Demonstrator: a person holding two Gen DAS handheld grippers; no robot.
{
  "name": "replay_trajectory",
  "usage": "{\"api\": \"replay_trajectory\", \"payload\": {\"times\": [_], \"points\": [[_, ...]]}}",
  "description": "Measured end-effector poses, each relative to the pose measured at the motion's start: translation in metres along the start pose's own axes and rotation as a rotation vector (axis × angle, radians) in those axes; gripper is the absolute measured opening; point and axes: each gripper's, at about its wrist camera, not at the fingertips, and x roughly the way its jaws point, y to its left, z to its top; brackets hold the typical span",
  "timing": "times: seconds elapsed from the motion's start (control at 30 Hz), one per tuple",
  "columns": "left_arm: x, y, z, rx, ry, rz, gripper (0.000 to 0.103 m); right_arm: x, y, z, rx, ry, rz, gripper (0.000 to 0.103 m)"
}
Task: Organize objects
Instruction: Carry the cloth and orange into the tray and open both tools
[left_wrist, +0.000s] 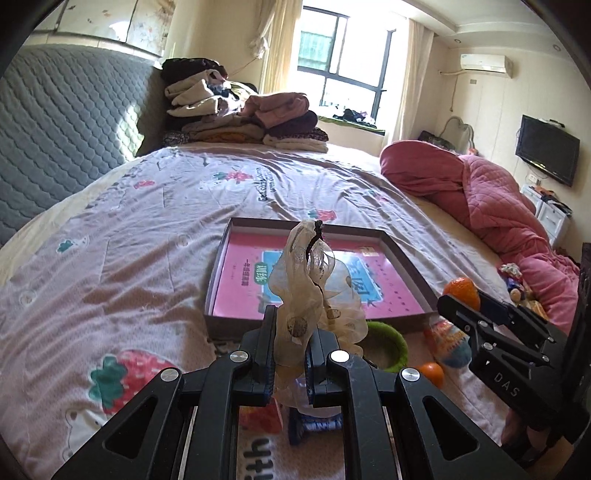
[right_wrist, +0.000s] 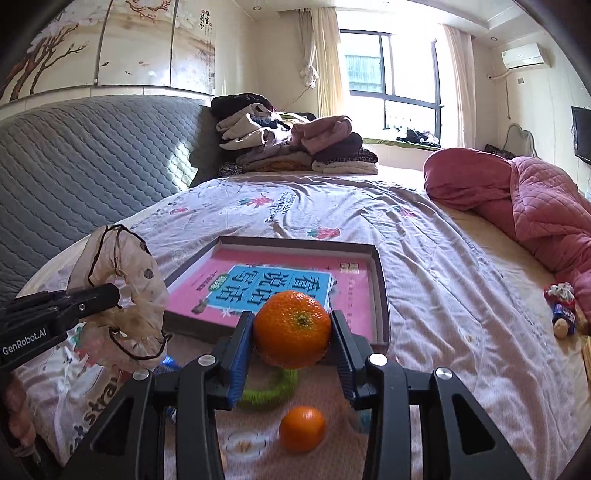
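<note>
My left gripper (left_wrist: 290, 325) is shut on a sheer beige scrunchie with black trim (left_wrist: 304, 280), held above the bed just short of the shallow box (left_wrist: 406, 266) with a pink book in it. It also shows in the right wrist view (right_wrist: 122, 291). My right gripper (right_wrist: 291, 325) is shut on an orange tangerine (right_wrist: 291, 328), held above the bed near the box's front edge (right_wrist: 382, 295). A second tangerine (right_wrist: 302, 428) and a green ring (right_wrist: 273, 387) lie on the bed below it.
A colourful knitted item (left_wrist: 448, 341) lies right of the green ring (left_wrist: 388, 343). Small toys (right_wrist: 563, 310) lie by the pink quilt (right_wrist: 524, 206). Folded clothes (right_wrist: 291, 144) are stacked at the far end by the grey headboard (right_wrist: 92, 162).
</note>
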Motion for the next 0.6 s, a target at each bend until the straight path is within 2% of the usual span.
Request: {"api": "replay_trajectory", "payload": {"times": [0.33, 0.6], "points": [[0.044, -0.002, 0.032, 0.019, 0.016, 0.029, 0.012, 0.047, -0.007, 0.018, 0.023, 0.076, -0.020, 0.041], [0.096, -0.002, 0.051, -0.010, 0.138, 0.012, 0.012, 0.088, -0.004, 0.017, 0.010, 0.195, -0.024, 0.041]]}}
